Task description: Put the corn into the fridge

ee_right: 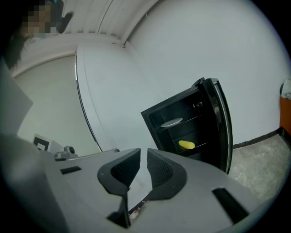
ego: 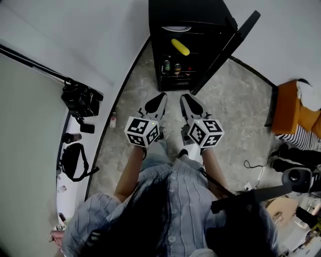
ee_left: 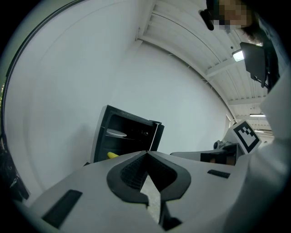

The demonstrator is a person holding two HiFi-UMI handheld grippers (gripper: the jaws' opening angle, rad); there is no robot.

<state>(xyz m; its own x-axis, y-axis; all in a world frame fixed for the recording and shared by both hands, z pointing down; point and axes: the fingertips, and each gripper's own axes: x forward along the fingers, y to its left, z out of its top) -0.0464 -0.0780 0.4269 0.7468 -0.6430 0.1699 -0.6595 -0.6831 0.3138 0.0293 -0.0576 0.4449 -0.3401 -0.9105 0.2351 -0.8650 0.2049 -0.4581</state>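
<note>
The yellow corn (ego: pixel 180 47) lies on the middle shelf of the small black fridge (ego: pixel 220 14), whose door (ego: pixel 228 50) stands wide open to the right. It also shows as the corn (ee_right: pixel 187 145) in the right gripper view, and its tip peeks out as the corn (ee_left: pixel 112 155) in the left gripper view. A white plate (ego: pixel 176 28) sits on the shelf above. My left gripper (ego: pixel 160 96) (ee_left: pixel 146 154) is shut and empty, its tips touching. My right gripper (ego: pixel 186 97) (ee_right: pixel 143 152) has a narrow gap between its jaws, with nothing in it. Both are held side by side, well short of the fridge.
Cans and bottles (ego: pixel 173 67) stand on the fridge's lower shelf. Black bags (ego: pixel 80 99) lie along the left wall. An orange seat (ego: pixel 288 108) with clothes is at the right, with a cable (ego: pixel 253 168) and a tripod camera (ego: pixel 296 178) near it.
</note>
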